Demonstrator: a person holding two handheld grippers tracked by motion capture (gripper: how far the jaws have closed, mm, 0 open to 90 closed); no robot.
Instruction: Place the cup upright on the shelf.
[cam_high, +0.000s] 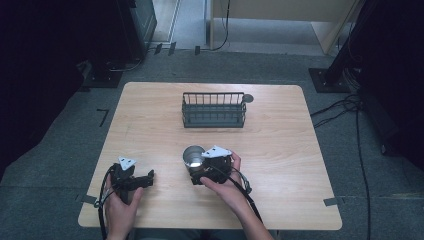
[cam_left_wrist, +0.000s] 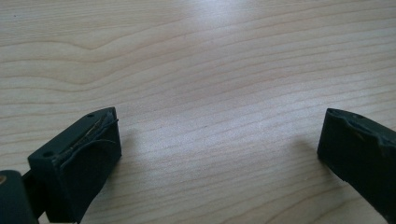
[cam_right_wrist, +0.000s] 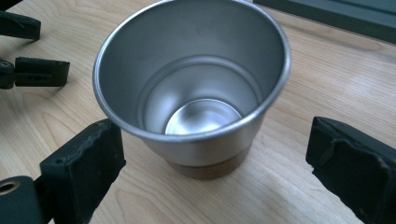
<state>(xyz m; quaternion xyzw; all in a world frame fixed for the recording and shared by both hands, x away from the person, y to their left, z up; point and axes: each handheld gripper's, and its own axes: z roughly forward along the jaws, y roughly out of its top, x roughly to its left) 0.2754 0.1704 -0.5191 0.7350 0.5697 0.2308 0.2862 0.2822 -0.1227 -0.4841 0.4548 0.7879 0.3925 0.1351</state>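
Brushed steel, with a band of pale wood at its foot, the cup (cam_right_wrist: 194, 88) stands upright and empty on the table (cam_high: 280, 150), a little toward the near edge from the middle and roughly midway between the left and right edges. In the right gripper view it sits between the two black jaws of the right gripper (cam_right_wrist: 212, 163): the left jaw is just beside the cup's wall and may touch it, I cannot tell which, while the right jaw stands clearly apart from it, so the jaws are parted around the cup and not clamped on it. In the high view the right hand (cam_high: 223, 186) comes in from the near edge with its forearm slanting up and leftward, the gripper (cam_high: 199, 167) pointing away from the person toward the cup (cam_high: 194, 156), its grey three-cornered plate on top. The left hand (cam_high: 119, 202) rests near the near-left corner, holding the left gripper (cam_high: 148, 178) low over the wood and pointing rightward; in the left gripper view its jaws are spread wide with bare table (cam_left_wrist: 205, 70) between them. There is one cup, one dark wire basket (cam_high: 213, 110) standing near the far edge around its middle, and one small dark round disc (cam_high: 248, 98) just beside the basket's far-right corner. Two grippers, two hands.
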